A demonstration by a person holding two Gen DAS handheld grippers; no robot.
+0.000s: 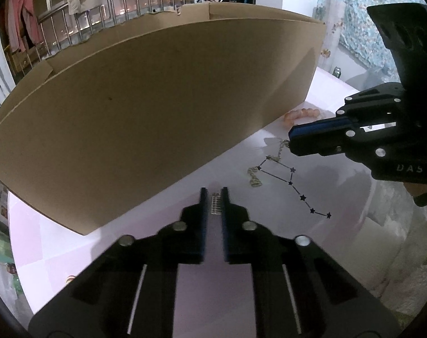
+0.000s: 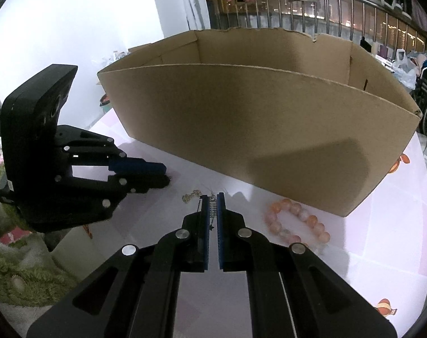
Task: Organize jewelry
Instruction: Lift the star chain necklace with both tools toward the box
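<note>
1. Star necklace (image 1: 290,182): thin, limp and light, it lies on the desk (image 1: 340,225) between the two tools, just short of the cardboard box (image 1: 157,107).
2. Right hand-held gripper (image 2: 212,201) is nearly closed, pinching its chain.
3. Left hand-held gripper (image 1: 214,194) is nearly closed on a small ribbed charm (image 1: 215,204).
4. Bead bracelet (image 2: 297,222), right of the right hand-held gripper, is heavier and likely to roll; grip across its beads.

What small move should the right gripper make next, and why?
Probably lift a little, straight up. The right gripper is shut on the star necklace, most of which lies slack on the table, and the cardboard box wall stands high just behind it, so the chain must rise to clear that.
</note>
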